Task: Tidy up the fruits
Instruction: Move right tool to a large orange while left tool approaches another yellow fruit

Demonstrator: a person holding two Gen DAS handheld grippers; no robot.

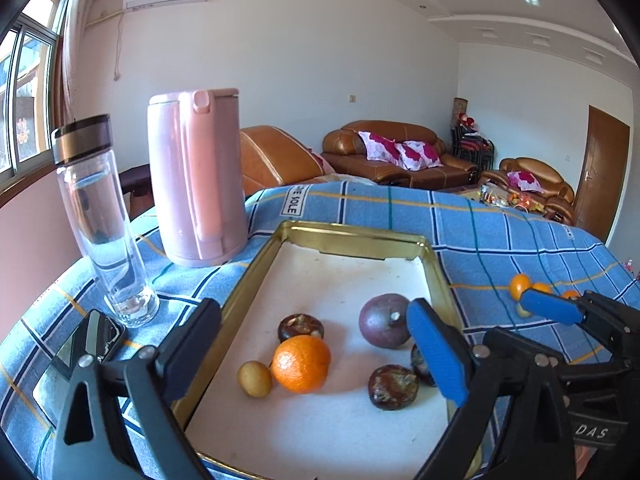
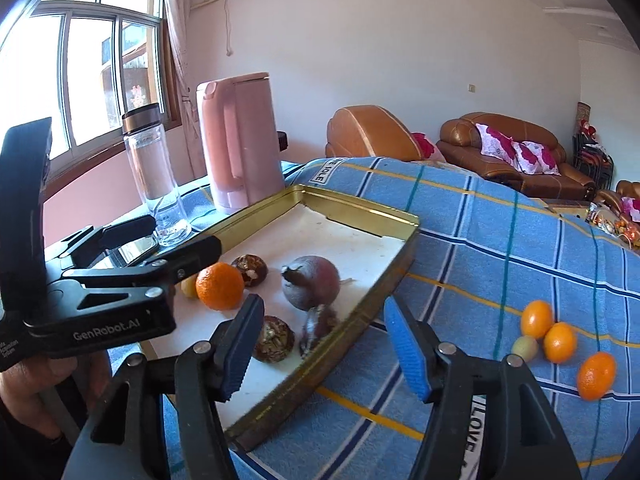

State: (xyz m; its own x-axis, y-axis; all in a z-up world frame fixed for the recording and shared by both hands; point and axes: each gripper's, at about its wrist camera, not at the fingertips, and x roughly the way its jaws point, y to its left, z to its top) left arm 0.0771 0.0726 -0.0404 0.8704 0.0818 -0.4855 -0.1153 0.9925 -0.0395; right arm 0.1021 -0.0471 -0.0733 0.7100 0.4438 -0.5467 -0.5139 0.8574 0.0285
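A gold-rimmed tray (image 1: 354, 238) (image 2: 360, 210) with a white floor holds an orange (image 1: 301, 364) (image 2: 219, 286), a small yellow fruit (image 1: 254, 378), a purple round fruit (image 1: 385, 320) (image 2: 311, 282) and three dark brown fruits (image 1: 300, 327) (image 1: 393, 386) (image 2: 273, 339). Three small oranges (image 2: 560, 342) and a pale yellow fruit (image 2: 525, 347) lie on the cloth right of the tray. My left gripper (image 1: 316, 356) is open and empty over the tray's near end. My right gripper (image 2: 320, 350) is open and empty above the tray's right rim; it also shows in the left wrist view (image 1: 556, 306).
A pink kettle (image 1: 196, 176) (image 2: 240, 140) and a clear glass bottle (image 1: 102, 216) (image 2: 154, 176) stand left of the tray on the blue checked cloth (image 2: 500, 240). A dark phone (image 1: 90, 338) lies by the bottle. Brown sofas (image 1: 396, 152) stand behind the table.
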